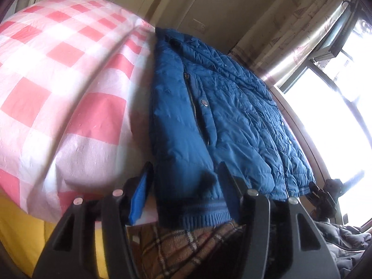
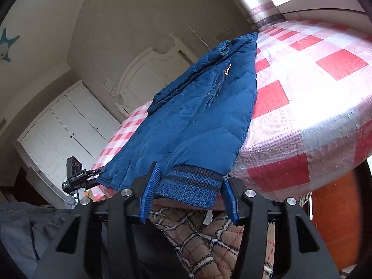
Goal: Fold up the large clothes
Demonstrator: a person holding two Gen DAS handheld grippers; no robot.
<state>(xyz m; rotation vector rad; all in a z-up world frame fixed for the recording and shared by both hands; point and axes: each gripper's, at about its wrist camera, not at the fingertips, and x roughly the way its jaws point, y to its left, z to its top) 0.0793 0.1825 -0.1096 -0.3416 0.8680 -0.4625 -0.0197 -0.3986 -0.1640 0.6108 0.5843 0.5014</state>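
Jacket [image 2: 200,116], blue, folded lengthwise on checked bed [image 2: 313,88]. Left gripper [image 1: 183,186] and right gripper [image 2: 189,188] — jaws apart, straddling ribbed hem [image 2: 193,186]. Next, likely: clamp, fold upward.

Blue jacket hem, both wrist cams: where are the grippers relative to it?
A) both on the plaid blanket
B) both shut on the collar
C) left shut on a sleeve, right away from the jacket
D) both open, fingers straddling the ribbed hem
D: the left gripper and right gripper each have fingers spread either side of the blue jacket at its ribbed hem, not closed.
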